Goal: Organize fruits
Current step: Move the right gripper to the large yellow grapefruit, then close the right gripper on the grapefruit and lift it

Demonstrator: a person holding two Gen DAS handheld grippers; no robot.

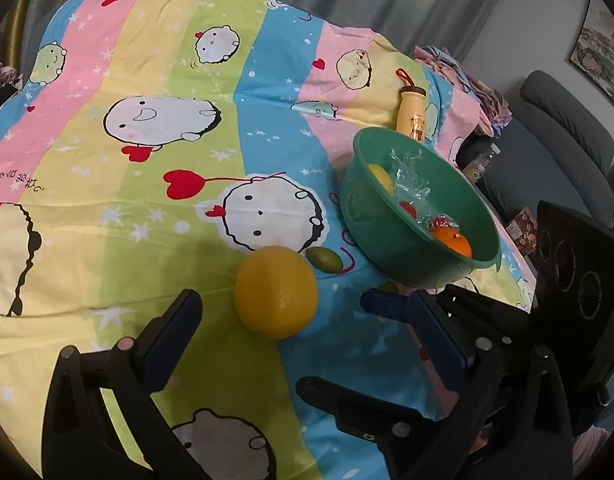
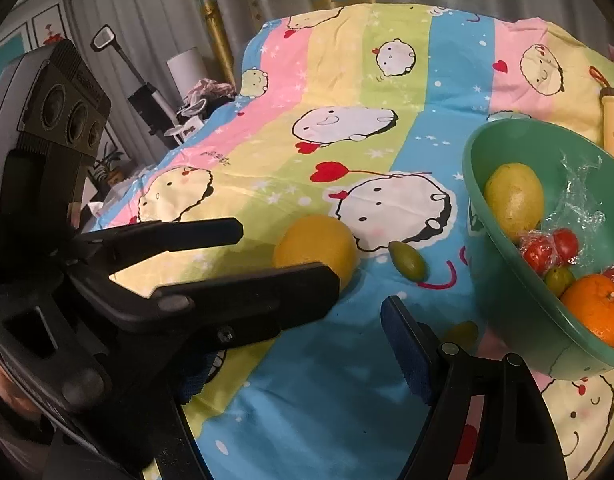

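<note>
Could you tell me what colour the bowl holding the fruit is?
The bowl is teal green, clearest in the right wrist view.

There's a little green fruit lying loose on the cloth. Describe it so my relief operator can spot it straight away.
Start at the green bowl on the striped cartoon cloth. Just outside the bowl, on the blue stripe, a big yellow citrus lies loose, and the small green fruit rests between citrus and bowl. It is oval, olive-sized, far smaller than the citrus, and the only green fruit outside the bowl.
</note>
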